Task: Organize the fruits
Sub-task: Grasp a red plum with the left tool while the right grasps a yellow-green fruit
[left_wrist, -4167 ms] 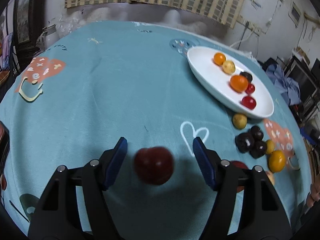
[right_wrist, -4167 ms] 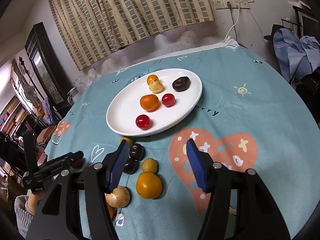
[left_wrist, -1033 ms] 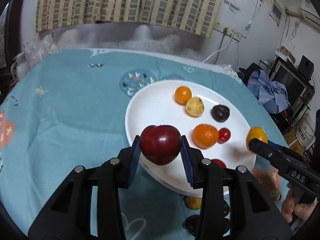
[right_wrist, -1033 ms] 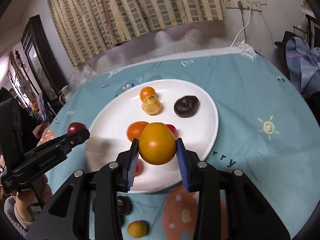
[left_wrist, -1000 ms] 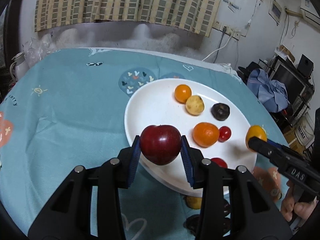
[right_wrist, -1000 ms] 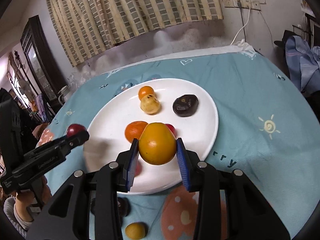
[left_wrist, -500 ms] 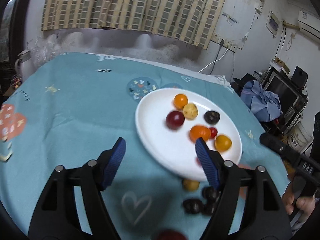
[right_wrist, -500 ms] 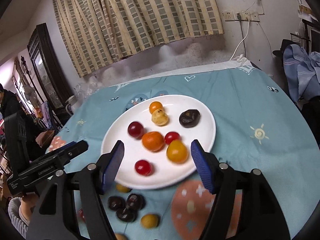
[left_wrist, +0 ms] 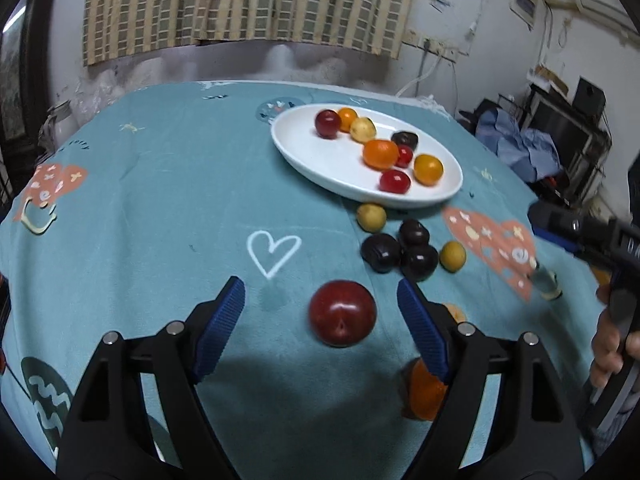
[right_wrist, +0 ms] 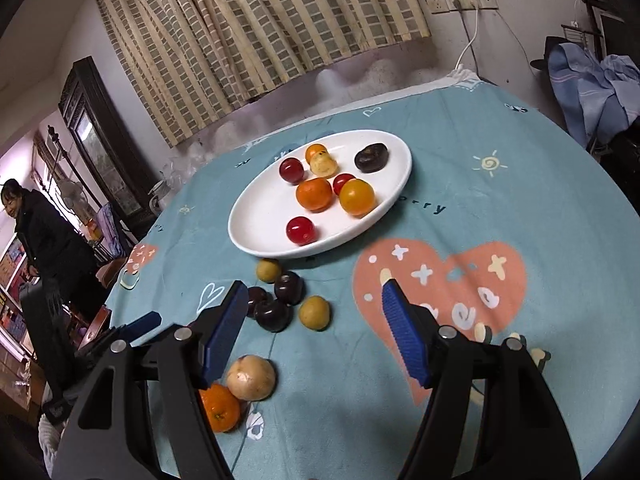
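Glossy red plum, possibly an apple, between wide-spread, empty left fingers; right fingers likewise.

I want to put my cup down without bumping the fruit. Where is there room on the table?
Lots of bare cloth lies left of the white plate, around the white heart. The pink heart patch, right of the loose fruit, is also free. It is crowded just below the plate, where the dark plums and yellow fruits cluster.

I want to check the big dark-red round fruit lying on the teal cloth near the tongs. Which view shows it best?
The left wrist view: the big dark-red round fruit lies whole and unobstructed between the open left tongs. The right wrist view does not show it.
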Demonstrator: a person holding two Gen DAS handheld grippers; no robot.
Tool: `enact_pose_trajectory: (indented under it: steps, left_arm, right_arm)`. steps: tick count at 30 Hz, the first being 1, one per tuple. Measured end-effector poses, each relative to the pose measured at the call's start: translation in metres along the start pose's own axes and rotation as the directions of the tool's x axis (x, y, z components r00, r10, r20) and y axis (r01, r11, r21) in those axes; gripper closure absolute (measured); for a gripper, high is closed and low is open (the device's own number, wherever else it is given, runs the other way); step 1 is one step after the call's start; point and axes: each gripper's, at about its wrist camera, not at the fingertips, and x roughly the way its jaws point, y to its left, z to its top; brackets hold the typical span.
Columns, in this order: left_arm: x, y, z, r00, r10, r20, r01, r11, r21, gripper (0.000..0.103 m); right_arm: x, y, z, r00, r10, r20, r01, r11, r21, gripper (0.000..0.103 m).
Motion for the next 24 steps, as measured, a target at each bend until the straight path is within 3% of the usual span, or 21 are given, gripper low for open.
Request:
enact_pose_trajectory:
  steps: [9, 15, 17, 21, 24]
  left_arm:
    - [0.023, -0.01, -0.003, 0.997, 0.044, -0.06, -0.04, 0.997, 0.071, 0.025]
    - [0.028, -0.004, 0.0, 0.997, 0.004, -0.073, -0.001, 0.999, 0.044, 0.046]
    - [0.032, -0.004, 0.0, 0.996, -0.013, -0.091, 0.017, 0.999, 0.047, 0.061]
    - [0.031, -0.006, -0.001, 0.996, -0.004, -0.091, 0.009, 0.999, 0.052, 0.061]
    - [0.028, -0.002, 0.001, 0.996, 0.034, -0.08, -0.03, 0.998, 0.046, 0.061]
  right_arm:
    - [0.004, 0.002, -0.002, 1.0, -0.02, -0.012, 0.019, 1.0, -0.018, 0.033]
    - [0.011, 0.005, -0.005, 0.999, -0.042, -0.028, 0.041, 0.998, -0.043, 0.033]
    - [0.015, 0.005, -0.007, 0.998, -0.053, -0.04, 0.05, 0.997, -0.057, 0.033]
    - [0.028, 0.009, -0.014, 0.994, -0.084, -0.065, 0.076, 0.991, -0.108, 0.034]
    - [0.038, 0.019, -0.021, 0.991, -0.108, -0.077, 0.092, 0.977, -0.191, 0.05]
